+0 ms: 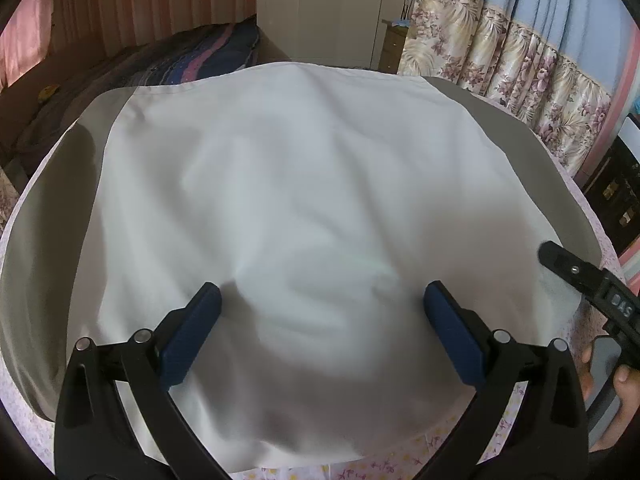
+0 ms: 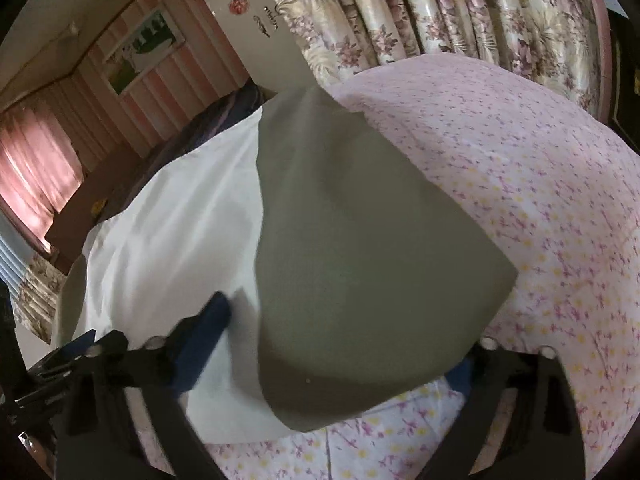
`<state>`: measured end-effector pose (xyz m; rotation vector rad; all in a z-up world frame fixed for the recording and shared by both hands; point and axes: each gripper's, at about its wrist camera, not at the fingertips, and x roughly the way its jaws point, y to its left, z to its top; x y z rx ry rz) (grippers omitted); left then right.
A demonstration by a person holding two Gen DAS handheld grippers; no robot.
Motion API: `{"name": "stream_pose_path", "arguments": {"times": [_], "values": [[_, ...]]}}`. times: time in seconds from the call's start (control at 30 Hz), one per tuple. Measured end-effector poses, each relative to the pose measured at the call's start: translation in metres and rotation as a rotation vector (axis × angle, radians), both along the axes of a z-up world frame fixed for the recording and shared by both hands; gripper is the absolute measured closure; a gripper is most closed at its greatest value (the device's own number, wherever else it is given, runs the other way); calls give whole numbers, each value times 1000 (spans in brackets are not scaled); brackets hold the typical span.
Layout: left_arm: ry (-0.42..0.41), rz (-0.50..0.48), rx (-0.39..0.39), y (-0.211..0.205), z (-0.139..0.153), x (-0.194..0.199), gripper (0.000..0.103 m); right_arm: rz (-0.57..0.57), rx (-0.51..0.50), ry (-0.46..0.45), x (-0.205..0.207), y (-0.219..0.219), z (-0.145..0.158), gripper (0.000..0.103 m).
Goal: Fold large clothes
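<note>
A large garment with a white body (image 1: 288, 184) and grey side panels (image 1: 52, 240) lies spread flat on a floral sheet. My left gripper (image 1: 320, 300) hovers open over the garment's near middle, its blue pads (image 1: 192, 332) wide apart and holding nothing. The right gripper's black finger (image 1: 576, 276) shows at the right edge of the left wrist view. In the right wrist view the white body (image 2: 168, 232) and a grey panel (image 2: 360, 232) fill the centre. My right gripper (image 2: 340, 320) is open over the grey panel's near edge; its right pad (image 2: 460, 376) is mostly hidden by cloth.
The pink floral sheet (image 2: 540, 184) covers the surface to the right. Flowered curtains (image 1: 520, 64) hang behind. A white wardrobe (image 1: 328, 8) stands at the back, and a dark striped bed (image 1: 192, 60) lies at the back left.
</note>
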<state>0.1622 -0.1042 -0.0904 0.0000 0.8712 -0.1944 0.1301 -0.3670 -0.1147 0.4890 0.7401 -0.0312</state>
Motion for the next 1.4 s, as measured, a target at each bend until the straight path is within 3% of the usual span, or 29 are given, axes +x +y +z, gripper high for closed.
{"name": "stream_pose_path", "arguments": {"times": [0.13, 0.2, 0.27, 0.47, 0.57, 0.63, 0.7, 0.83, 1.0, 1.27, 1.4], "values": [[1, 2, -4, 0, -1, 1, 3, 23, -12, 12, 3, 3, 0, 29], [1, 2, -3, -1, -1, 2, 3, 53, 12, 25, 0, 6, 2, 50], [6, 0, 5, -3, -3, 3, 3, 65, 36, 25, -7, 8, 5, 55], [8, -6, -9, 0, -7, 5, 3, 64, 85, 52, 1, 5, -2, 49], [4, -5, -3, -1, -8, 5, 3, 76, 51, 50, 11, 11, -1, 49], [3, -5, -6, -1, -8, 5, 3, 81, 35, 47, 17, 13, 0, 54], [1, -7, -7, -1, -9, 6, 3, 101, 31, 33, 19, 15, 4, 68], [2, -5, -9, -2, -9, 6, 3, 132, -88, -16, 18, 30, 23, 74], [5, -9, -22, -1, -12, 8, 3, 176, -154, -92, 15, 40, 54, 75], [21, -28, -84, 11, -12, 9, 3, 331, -319, -206, 22, 102, 113, 78], [20, -54, -158, 23, -5, -1, 22, 384, -351, -225, 29, 127, 127, 79]]}}
